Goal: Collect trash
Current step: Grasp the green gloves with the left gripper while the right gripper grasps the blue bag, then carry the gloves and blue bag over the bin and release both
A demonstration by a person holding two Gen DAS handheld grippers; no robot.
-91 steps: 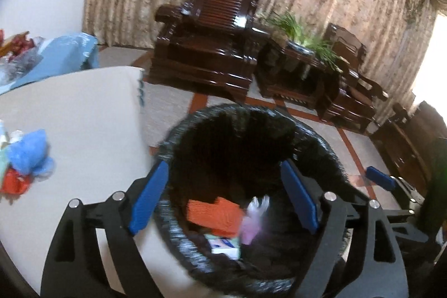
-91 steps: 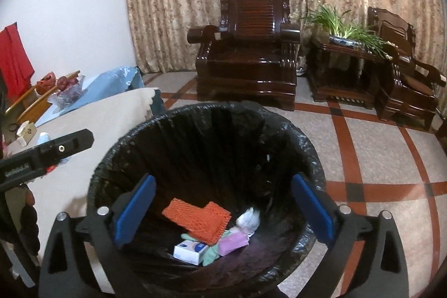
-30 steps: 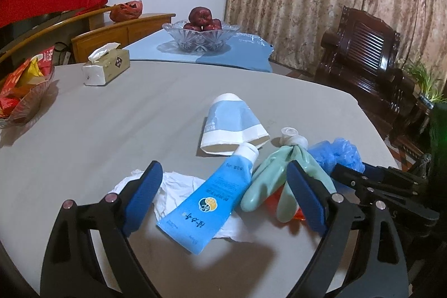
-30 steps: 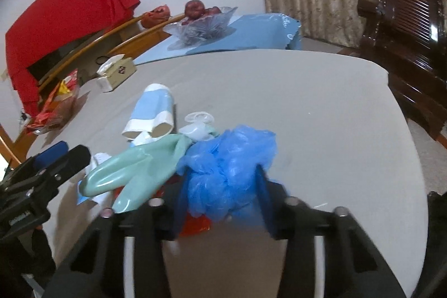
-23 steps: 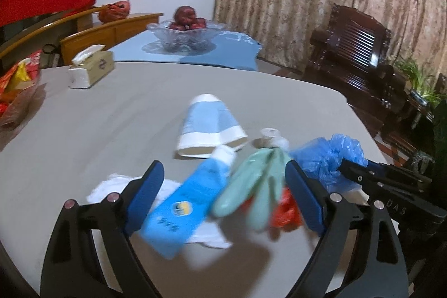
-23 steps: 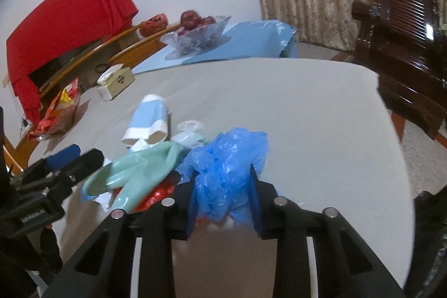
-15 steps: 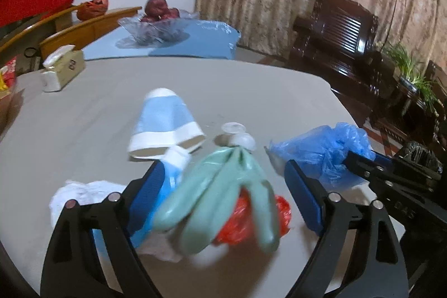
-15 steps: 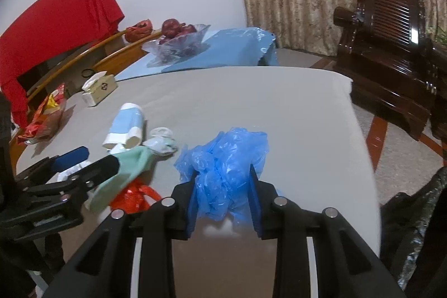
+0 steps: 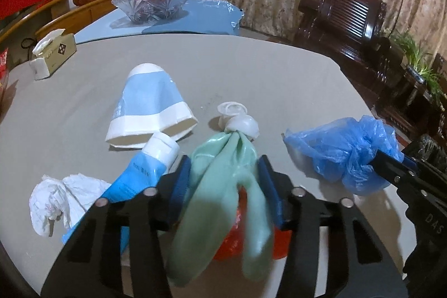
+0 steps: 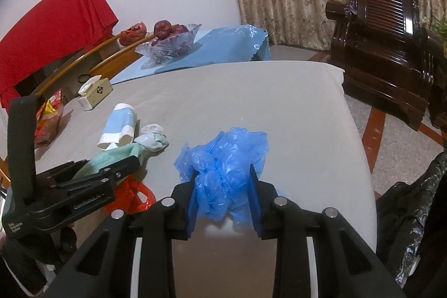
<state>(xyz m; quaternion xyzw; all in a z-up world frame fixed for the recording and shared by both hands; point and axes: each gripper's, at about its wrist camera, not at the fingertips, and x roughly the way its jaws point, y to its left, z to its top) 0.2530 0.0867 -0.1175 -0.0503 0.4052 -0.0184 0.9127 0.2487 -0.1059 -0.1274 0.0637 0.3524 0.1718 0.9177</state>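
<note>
Rubber glove (image 9: pixel 223 186) sits between my closing left gripper (image 9: pixel 223 192); I'd squeeze fully before lifting, right gripper (image 10: pixel 223 197) clamping blue bag (image 10: pixel 223 158).

The right gripper (image 10: pixel 223 193) clamps a crumpled blue plastic bag (image 10: pixel 226 166) between its fingers (image 10: pixel 191 203), above the table (image 10: pixel 293 113). Left of the fingers, the left gripper (image 10: pixel 123 166) is closing around a green glove (image 10: pixel 111 155).

Letters "DAS" stand on the right gripper (image 9: pixel 374 162) body.
</note>
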